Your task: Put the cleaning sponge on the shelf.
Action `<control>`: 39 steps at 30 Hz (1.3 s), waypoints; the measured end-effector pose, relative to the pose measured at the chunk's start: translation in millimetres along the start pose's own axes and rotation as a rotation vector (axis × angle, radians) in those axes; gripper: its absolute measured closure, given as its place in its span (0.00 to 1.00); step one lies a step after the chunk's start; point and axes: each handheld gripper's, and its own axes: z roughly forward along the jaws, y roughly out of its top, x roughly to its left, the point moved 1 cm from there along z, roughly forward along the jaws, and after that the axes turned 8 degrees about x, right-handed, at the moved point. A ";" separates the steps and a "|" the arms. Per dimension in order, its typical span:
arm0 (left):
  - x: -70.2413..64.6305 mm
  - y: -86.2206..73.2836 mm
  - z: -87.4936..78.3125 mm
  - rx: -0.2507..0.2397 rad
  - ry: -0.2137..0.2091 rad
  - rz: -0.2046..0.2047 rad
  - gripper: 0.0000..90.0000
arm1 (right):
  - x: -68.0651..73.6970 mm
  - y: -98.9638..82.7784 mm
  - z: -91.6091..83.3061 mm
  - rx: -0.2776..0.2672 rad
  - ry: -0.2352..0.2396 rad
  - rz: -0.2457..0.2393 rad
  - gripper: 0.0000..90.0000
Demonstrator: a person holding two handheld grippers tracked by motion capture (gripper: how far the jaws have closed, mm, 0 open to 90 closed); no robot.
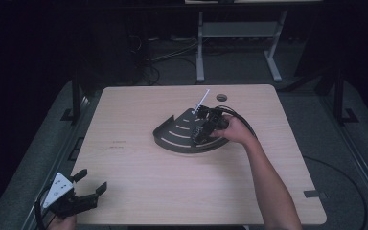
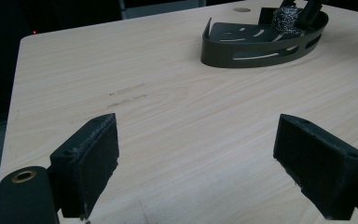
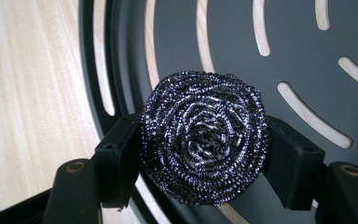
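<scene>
Both pads of my right gripper point(image 3: 204, 161) press on a steel-wool scourer point(image 3: 204, 137), holding it over the slotted floor of the dark curved tray point(image 1: 172, 136) mid-table. My left gripper point(image 1: 88, 184) hangs spread wide, holding nothing, off the wooden table's point(image 1: 139, 187) near-left corner, well apart from the tray.

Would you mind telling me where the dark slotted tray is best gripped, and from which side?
Probably the tray by its upright curved wall, from above at the near-left stretch: it is thin enough for the jaws, and the steel wool scourer in the right gripper sits farther right.
</scene>
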 end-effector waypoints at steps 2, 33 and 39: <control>0.0 0.0 0.2 0.001 0.000 -0.001 0.15 | -1.3 0.6 3.0 0.004 0.004 0.003 0.37; 0.1 0.5 -0.4 -0.001 0.001 -0.001 0.15 | -9.2 4.1 19.0 0.009 0.008 0.039 0.32; 0.0 0.4 -1.2 -0.001 0.002 -0.001 0.15 | -7.5 3.9 12.7 -0.009 0.005 0.038 0.30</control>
